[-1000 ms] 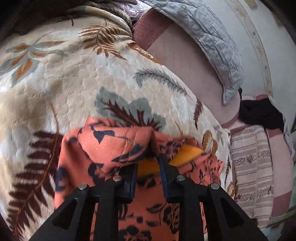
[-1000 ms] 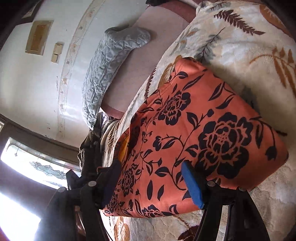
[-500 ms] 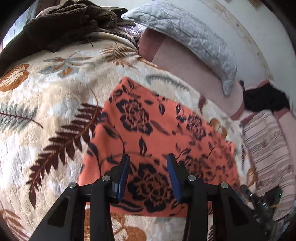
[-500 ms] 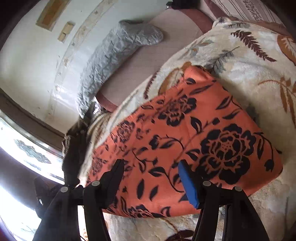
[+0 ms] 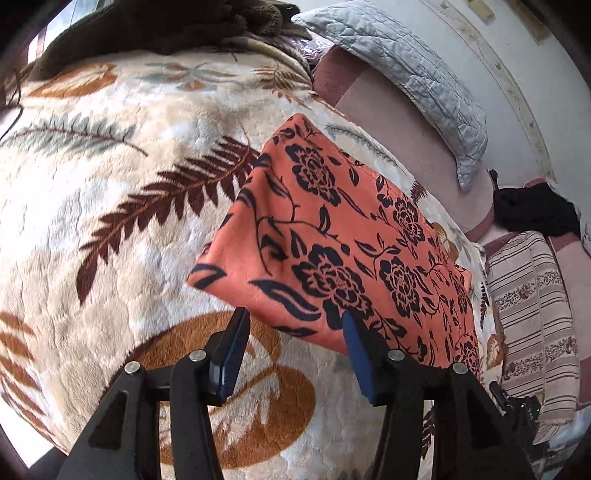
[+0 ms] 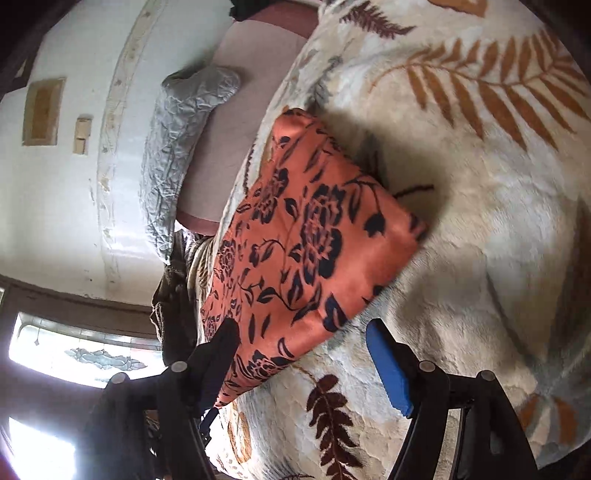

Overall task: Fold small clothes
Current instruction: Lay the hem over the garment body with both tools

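Note:
An orange cloth with a black flower print lies folded flat as a rectangle on a cream leaf-patterned blanket. It also shows in the right wrist view. My left gripper is open and empty, hovering just short of the cloth's near edge. My right gripper is open and empty, above the cloth's near corner, with its left finger over the cloth's edge.
A grey quilted pillow lies against the white wall, on a pink sheet. A dark brown blanket is heaped at the bed's far end. A black garment and a striped cushion lie at the right. A window is bright.
My left gripper has let go of the cloth's fold, opened wide and drawn back. The cloth now lies flat and folded. My right gripper has also backed away from the cloth.

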`<state>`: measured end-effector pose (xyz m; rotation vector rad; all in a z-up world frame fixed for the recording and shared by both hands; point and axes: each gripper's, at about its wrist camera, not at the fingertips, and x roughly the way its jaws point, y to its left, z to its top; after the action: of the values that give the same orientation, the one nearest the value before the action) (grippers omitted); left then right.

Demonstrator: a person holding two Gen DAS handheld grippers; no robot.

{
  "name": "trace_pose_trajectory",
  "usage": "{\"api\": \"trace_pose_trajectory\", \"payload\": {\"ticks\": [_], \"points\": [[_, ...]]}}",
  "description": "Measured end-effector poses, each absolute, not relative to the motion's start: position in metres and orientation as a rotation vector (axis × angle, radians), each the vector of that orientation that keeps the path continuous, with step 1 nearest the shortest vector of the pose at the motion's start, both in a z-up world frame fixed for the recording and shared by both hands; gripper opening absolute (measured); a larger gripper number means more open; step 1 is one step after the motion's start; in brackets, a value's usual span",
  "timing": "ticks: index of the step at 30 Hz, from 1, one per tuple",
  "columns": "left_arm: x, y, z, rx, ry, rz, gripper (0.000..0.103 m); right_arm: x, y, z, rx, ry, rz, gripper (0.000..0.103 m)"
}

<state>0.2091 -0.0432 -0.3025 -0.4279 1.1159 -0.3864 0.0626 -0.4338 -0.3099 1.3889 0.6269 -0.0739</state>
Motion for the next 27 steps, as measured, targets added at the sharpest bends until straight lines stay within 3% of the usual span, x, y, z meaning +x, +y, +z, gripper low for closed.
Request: {"api": "trace_pose_trajectory", "payload": {"ticks": [2,4,15,16,17,18,19,20,21,22,27], "points": [[0.212,-0.042,-0.312,-0.480,1.161,-0.381,0.067,0.063,-0.433,-0.319,1.425,0.646,-0.083,0.074],[0.218,-0.039,-0.322,-0.561,1.179,-0.386,0.070,0.066,-0.433,-0.324,1.449,0.634,-0.099,0.074],[0.248,-0.036,-0.340,-0.811,1.055,-0.294,0.070,0.104,-0.446,-0.325,1.458,0.473,-0.231,0.076],[0.249,-0.036,-0.341,-0.815,1.047,-0.287,0.058,0.108,-0.446,-0.324,1.452,0.461,-0.237,0.076],[0.251,-0.035,-0.342,-0.814,1.045,-0.276,0.039,0.111,-0.447,-0.324,1.448,0.450,-0.238,0.076],[0.254,-0.036,-0.344,-0.807,1.049,-0.270,0.038,0.113,-0.447,-0.323,1.443,0.443,-0.241,0.074],[0.255,-0.036,-0.345,-0.806,1.056,-0.273,0.035,0.115,-0.447,-0.323,1.440,0.431,-0.243,0.072],[0.256,-0.037,-0.345,-0.806,1.051,-0.278,0.032,0.117,-0.447,-0.323,1.438,0.426,-0.243,0.058],[0.256,-0.037,-0.344,-0.795,1.041,-0.285,0.031,0.120,-0.447,-0.325,1.431,0.440,-0.248,0.033],[0.255,-0.037,-0.340,-0.769,1.031,-0.295,0.029,0.122,-0.447,-0.328,1.426,0.468,-0.259,0.020],[0.244,-0.042,-0.315,-0.677,0.957,-0.350,0.025,0.114,-0.442,-0.307,1.323,0.419,-0.273,0.016]]}}
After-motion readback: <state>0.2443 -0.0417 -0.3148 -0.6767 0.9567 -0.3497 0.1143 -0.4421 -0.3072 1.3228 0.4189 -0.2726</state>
